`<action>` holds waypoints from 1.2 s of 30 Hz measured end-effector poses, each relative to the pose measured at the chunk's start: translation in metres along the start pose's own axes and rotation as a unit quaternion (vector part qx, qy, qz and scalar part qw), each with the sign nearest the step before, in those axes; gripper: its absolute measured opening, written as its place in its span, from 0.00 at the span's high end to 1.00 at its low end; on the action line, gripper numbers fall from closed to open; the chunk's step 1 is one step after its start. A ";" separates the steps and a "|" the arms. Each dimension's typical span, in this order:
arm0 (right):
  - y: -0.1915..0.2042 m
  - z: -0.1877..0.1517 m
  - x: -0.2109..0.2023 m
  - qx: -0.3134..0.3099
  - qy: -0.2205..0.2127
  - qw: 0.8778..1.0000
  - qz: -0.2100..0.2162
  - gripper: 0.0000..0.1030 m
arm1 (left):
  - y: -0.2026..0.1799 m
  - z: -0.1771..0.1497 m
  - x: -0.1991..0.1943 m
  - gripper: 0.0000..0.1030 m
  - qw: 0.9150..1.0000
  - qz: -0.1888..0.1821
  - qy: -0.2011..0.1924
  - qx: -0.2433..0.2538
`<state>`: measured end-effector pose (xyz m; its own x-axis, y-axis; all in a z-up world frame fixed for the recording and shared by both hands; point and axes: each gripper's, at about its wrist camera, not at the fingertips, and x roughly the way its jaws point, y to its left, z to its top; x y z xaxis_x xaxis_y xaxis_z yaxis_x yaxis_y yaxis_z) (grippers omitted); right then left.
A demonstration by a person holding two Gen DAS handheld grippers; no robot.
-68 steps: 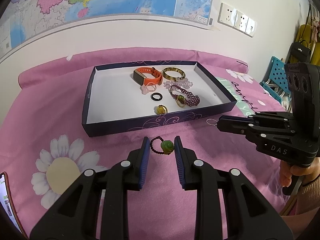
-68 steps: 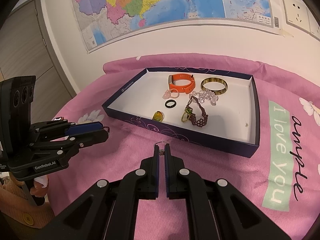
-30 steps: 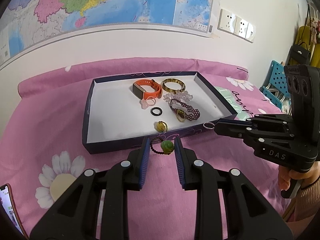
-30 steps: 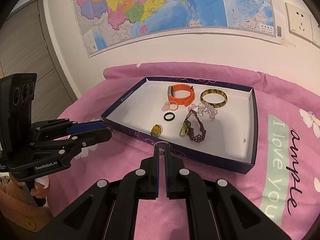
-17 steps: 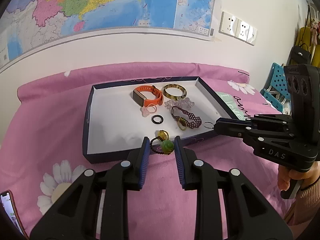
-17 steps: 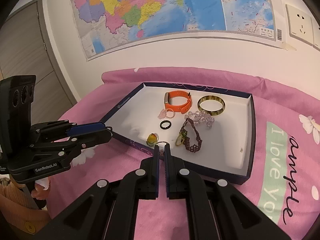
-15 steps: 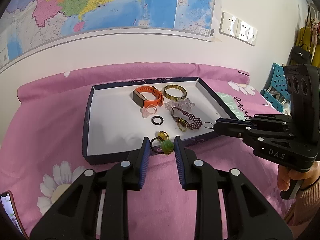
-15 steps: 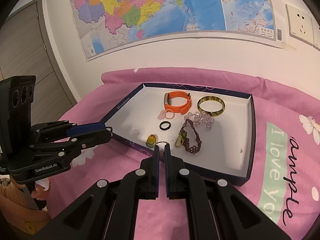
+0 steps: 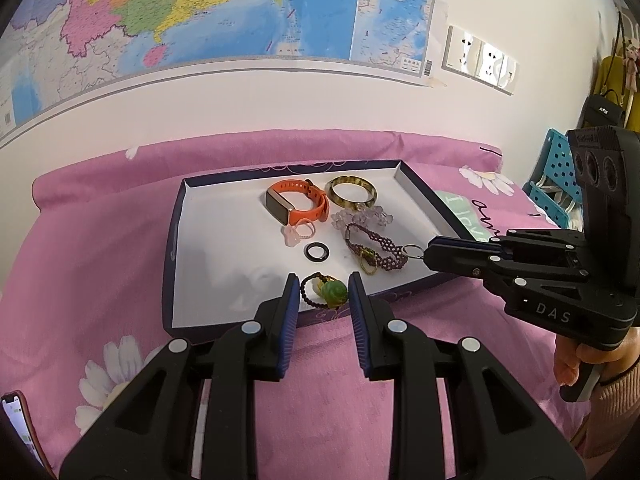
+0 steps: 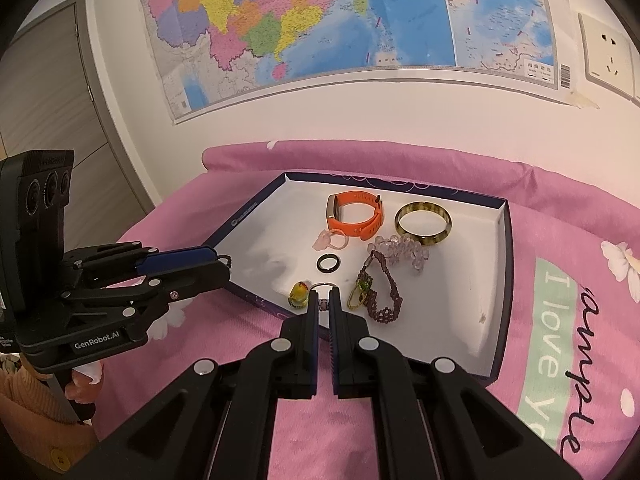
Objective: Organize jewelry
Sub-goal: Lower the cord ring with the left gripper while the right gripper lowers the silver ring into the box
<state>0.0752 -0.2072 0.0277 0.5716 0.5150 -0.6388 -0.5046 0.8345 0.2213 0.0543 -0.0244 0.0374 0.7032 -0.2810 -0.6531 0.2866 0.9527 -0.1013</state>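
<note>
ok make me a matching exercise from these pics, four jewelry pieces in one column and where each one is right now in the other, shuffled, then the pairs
Things
1. orange watch
2. green bead ring
3. thin silver ring
4. black ring

Places
A. pinched at the tip of the right claw
B. lying alone on the white floor of the box, near the middle
D. far part of the box, beside the olive bangle
C. between the fingers of the left claw, over the box's near edge

Pairs: 1-D, 2-C, 3-A, 4-B
</note>
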 end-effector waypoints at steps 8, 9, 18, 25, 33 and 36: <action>-0.003 0.007 0.004 0.001 0.001 1.000 0.000 0.97 | 0.002 0.007 0.007 0.75 1.000 0.004 -0.002 0.002; -0.004 0.008 0.004 0.001 0.001 1.000 -0.001 0.97 | 0.003 0.008 0.007 0.75 1.000 0.004 -0.002 0.002; -0.009 0.015 0.010 0.000 0.002 1.000 -0.005 0.97 | 0.005 0.013 0.013 0.75 1.000 0.005 -0.004 0.004; -0.012 0.017 0.014 0.000 0.005 1.000 -0.006 0.97 | 0.004 0.017 0.017 0.75 1.000 0.007 -0.004 0.004; -0.015 0.019 0.019 0.002 0.008 1.000 -0.008 0.97 | 0.004 0.018 0.018 0.75 1.000 0.007 -0.005 0.005; -0.016 0.019 0.020 0.003 0.009 1.000 -0.008 0.97 | 0.004 0.018 0.019 0.75 1.000 0.008 -0.004 0.005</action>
<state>0.1069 -0.2064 0.0260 0.5678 0.4990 -0.6547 -0.4916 0.8435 0.2165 0.0804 -0.0282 0.0383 0.7129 -0.2669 -0.6485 0.2817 0.9558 -0.0837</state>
